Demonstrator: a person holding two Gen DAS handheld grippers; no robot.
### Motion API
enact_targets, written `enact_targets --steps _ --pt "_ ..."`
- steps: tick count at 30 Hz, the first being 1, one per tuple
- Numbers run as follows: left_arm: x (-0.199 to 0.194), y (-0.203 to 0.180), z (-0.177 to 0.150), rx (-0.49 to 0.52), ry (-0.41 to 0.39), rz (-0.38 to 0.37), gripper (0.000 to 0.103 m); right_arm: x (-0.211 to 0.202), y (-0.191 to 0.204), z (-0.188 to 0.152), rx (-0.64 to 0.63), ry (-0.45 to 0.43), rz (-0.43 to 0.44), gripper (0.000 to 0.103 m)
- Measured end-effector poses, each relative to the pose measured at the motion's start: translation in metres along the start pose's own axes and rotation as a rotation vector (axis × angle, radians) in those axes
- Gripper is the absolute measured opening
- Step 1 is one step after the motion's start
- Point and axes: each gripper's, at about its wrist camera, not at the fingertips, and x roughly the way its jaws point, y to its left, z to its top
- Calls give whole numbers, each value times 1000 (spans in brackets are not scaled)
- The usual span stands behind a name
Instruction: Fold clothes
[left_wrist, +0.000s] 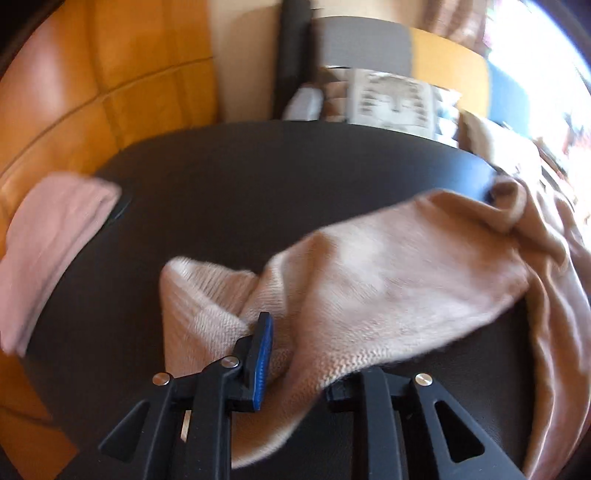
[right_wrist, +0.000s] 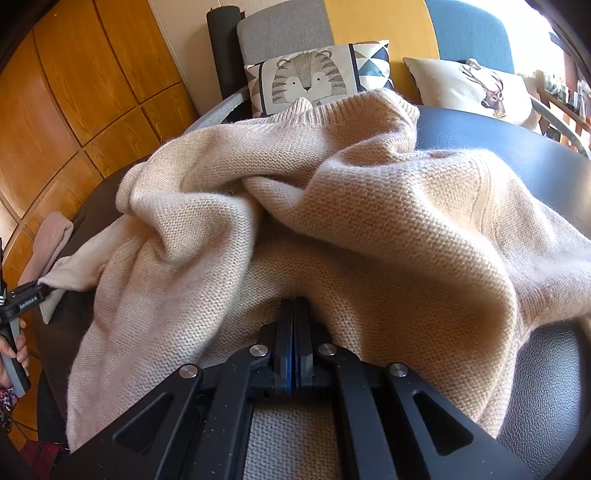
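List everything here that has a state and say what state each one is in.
Sweater: unfolded, rumpled in a heap on the table.
Sleeve: stretched out across the table, lying between the left claw's jaws.
Pink cloth: folded, at the table's edge.
Left claw: open, not pressing on the sleeve.
Right claw: shut, its tips against the sweater; no fabric visible between the pads.
Table: mostly covered by the sweater.

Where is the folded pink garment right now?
The folded pink garment lies at the left edge of the dark round table in the left wrist view, beside the wooden panelling, apart from the beige sweater.
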Motion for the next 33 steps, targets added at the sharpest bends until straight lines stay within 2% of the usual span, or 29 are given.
enact_targets --steps 4,6,8,11,12,14,16,17,19,24,27,28,30,31,33 --pt "2 27 1 -19 54 114 23 -1 -2 -1 4 0 5 0" --pt "9 22 2 59 86 171 23 -1 -2 -1 4 1 7 0" --pt "7 14 1 125 82 167 23 0 -3 0 6 1 9 0" --pt "-9 0 -9 250 46 78 23 1 -3 -1 8 1 11 0" --pt "-11 -7 -11 306 41 91 23 1 -3 -1 8 1 11 0" --pt "-8 -15 -15 382 51 166 23 1 -3 -1 8 1 12 0" --pt "-5 -14 -20 419 80 234 23 0 -3 -2 9 0 12 0" --pt "-3 -10 -21 415 92 256 23 0 -4 -2 9 0 13 0" --pt "-9 6 -23 350 96 228 23 0 -4 -2 11 0 16 0" --pt "-25 60 -22 41 63 47 23 -1 -4 -4 14 0 19 0" --pt "-39 73 -19 -127 -14 22 23 -1 -2 -4 10 0 13 0" --pt "-42 74 -15 -153 -39 19 23 -2 -2 -4 8 0 11 0" --pt "-46 57 -7 -124 -78 14 23 -1 -1 -3 2 1 5 0" --pt "-45 44 -1 -82 -81 39 23 0 0 -3 1 1 4 0" --pt "-33 20 8 34 -45 92 23 0 1 -2 0 1 2 0"
